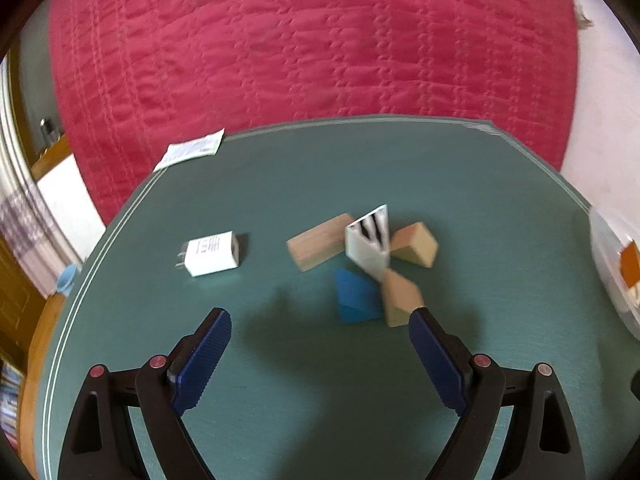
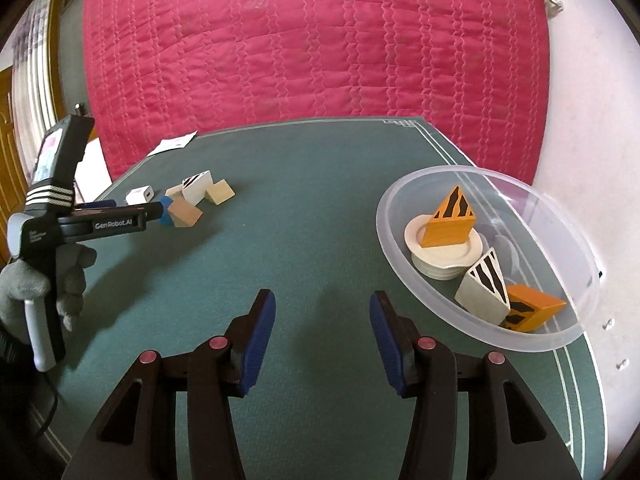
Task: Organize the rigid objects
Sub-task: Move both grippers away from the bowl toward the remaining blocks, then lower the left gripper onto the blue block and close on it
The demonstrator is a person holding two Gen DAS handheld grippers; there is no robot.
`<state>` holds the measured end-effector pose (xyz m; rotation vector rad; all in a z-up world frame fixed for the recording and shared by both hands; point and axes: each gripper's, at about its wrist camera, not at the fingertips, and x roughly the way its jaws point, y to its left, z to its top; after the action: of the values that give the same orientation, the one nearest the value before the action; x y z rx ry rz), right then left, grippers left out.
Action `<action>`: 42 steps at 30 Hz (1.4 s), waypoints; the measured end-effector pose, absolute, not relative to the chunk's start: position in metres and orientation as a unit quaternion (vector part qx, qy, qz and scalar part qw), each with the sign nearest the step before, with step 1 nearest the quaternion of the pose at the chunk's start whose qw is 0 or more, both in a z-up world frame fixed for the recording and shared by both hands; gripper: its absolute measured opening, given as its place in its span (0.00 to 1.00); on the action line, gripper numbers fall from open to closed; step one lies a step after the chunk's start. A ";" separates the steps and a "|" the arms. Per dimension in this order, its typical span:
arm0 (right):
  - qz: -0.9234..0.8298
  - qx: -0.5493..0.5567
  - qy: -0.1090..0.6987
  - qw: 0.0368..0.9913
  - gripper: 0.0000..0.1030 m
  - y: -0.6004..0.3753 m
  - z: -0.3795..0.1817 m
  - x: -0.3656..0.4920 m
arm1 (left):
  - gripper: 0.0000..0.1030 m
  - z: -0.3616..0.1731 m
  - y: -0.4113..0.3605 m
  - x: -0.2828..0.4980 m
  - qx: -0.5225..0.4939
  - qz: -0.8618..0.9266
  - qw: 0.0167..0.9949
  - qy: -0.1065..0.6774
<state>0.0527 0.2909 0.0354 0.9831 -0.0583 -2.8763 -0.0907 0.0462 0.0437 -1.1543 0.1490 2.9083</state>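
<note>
Three striped wedges and a stack of small plates already lie in the clear bowl at the table's right edge, while the wooden blocks, a blue block, a white striped wedge and a white charger wait clustered near the far left corner. The left gripper hangs just short of that cluster with jaws wide and empty, and the right gripper sits beside the bowl, jaws narrower, holding nothing. The pieces touch one another, so lifting one may nudge the rest; a paper slip lies at the far edge.

Green table mat, wooden blocks, white charger, clear bowl, paper slip at far edge
</note>
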 end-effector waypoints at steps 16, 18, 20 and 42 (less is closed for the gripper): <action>-0.943 0.327 -0.019 0.059 0.49 0.289 0.035 0.054 | 0.90 0.027 0.033 -0.114 -0.397 0.915 -0.023 0.067; -0.943 0.328 -0.019 0.059 0.49 0.289 0.035 0.054 | 0.90 0.025 0.032 -0.118 -0.405 0.912 -0.020 0.066; -0.943 0.328 -0.019 0.059 0.49 0.289 0.035 0.054 | 0.90 0.023 0.033 -0.120 -0.412 0.908 -0.015 0.071; -0.940 0.334 -0.021 0.060 0.49 0.289 0.032 0.052 | 0.90 0.021 0.011 -0.120 -0.411 0.908 -0.039 0.073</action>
<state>0.0523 0.2892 0.0321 1.0111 -0.0640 -2.8467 -0.1199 0.0111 0.0213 -1.3233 0.2360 2.9249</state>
